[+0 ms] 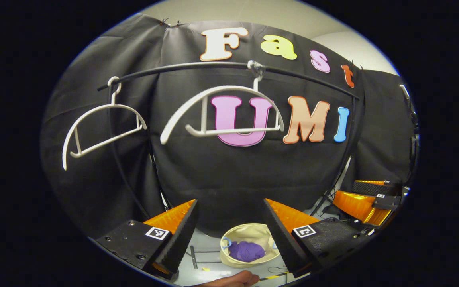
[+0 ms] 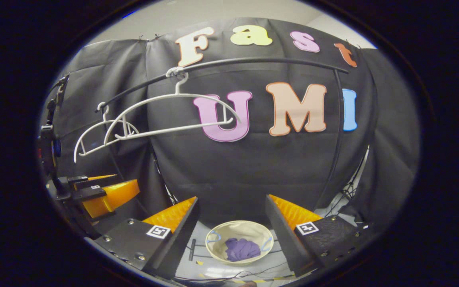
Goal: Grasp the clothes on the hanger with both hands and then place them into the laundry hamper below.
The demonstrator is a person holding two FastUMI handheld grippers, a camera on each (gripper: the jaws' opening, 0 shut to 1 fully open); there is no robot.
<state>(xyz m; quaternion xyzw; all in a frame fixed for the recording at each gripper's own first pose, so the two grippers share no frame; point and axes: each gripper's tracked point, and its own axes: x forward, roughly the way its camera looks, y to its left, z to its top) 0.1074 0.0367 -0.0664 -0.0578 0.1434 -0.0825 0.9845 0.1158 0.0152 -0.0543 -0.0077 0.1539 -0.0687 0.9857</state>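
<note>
The purple garment [image 1: 246, 251] [image 2: 242, 249] lies bunched inside the round cream laundry hamper [image 1: 253, 230] [image 2: 239, 225] on the floor, below the rail. Two white hangers hang bare on the black rail [image 1: 197, 67] [image 2: 253, 59]: one in the middle [image 1: 221, 119] [image 2: 173, 115], one further left [image 1: 102, 131] [image 2: 102, 137]. My left gripper [image 1: 229, 201] [image 2: 128, 179] is open and holds nothing, and frames the hamper from above. My right gripper [image 2: 231, 199] [image 1: 345, 189] is open too, empty, level with the left one and beside it.
The rail's upright black post [image 2: 335, 139] stands at the right, with cables around its foot. A small dark bar [image 2: 191, 249] and thin cables lie on the pale floor beside the hamper. Part of a hand [image 1: 233, 280] shows at the bottom edge.
</note>
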